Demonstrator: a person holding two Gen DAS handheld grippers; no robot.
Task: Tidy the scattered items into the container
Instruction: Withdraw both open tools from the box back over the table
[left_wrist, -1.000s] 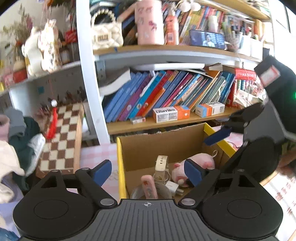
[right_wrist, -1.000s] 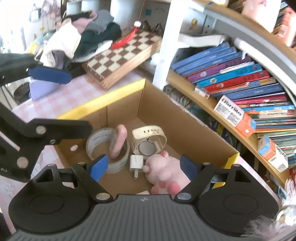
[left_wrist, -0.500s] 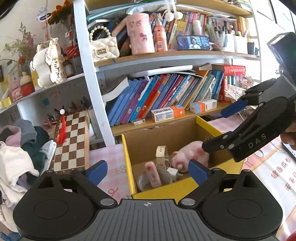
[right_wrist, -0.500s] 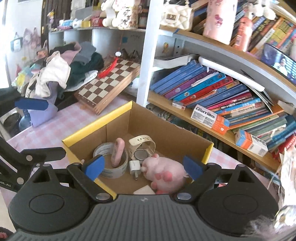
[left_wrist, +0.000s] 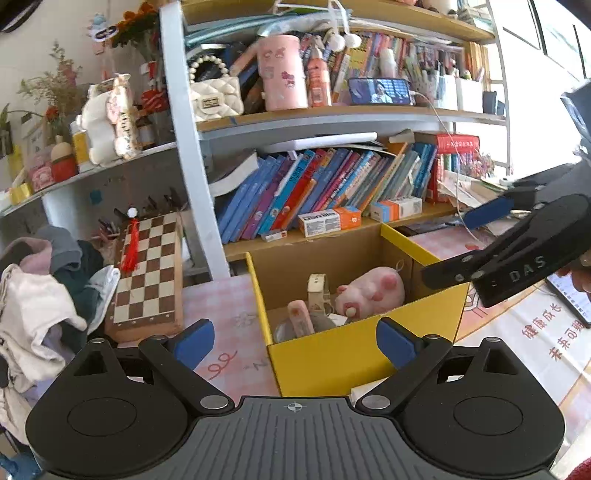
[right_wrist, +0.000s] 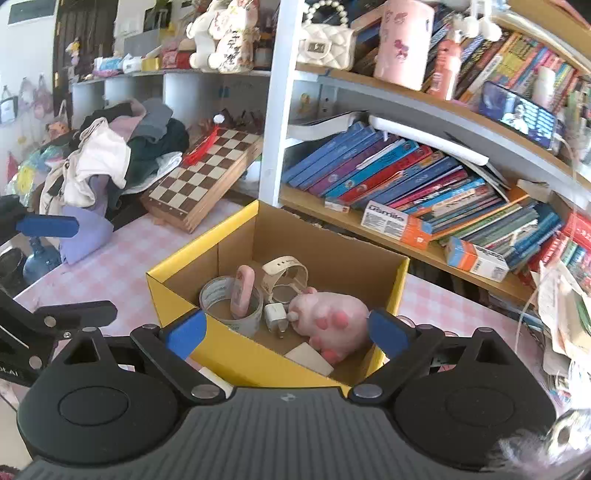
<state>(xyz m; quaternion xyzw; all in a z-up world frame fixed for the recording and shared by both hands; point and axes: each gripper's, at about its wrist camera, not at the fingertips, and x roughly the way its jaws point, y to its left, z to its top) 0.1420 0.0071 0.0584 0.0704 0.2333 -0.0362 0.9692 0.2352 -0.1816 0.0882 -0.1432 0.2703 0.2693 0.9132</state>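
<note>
A yellow-edged cardboard box (left_wrist: 351, 354) (right_wrist: 207, 251) stands on the pink checked cloth below the bookshelf. Inside it lie a pink plush pig (right_wrist: 332, 321) (left_wrist: 369, 291), a tape roll (right_wrist: 218, 295), a pink case (right_wrist: 242, 291), a cream watch (right_wrist: 284, 273), a white charger plug (right_wrist: 275, 315) and a flat white piece (right_wrist: 308, 358). My left gripper (left_wrist: 295, 341) is open and empty in front of the box's near wall. My right gripper (right_wrist: 286, 334) hovers at the box's near corner, jaws opening with nothing between them. Each also shows in the other's view: right gripper (left_wrist: 461, 245), left gripper (right_wrist: 74, 267).
A chessboard (left_wrist: 147, 273) leans against the shelf left of the box, beside a pile of clothes (left_wrist: 44, 295). Rows of books (left_wrist: 314, 192) fill the shelf behind. A tablet (left_wrist: 569, 295) lies at the right. A blue bottle (right_wrist: 40, 258) stands at the table's left edge.
Both grippers have drawn back from over the box, so its outer front wall now shows. Their jaws have spread a little wider. The items in the box have not moved.
</note>
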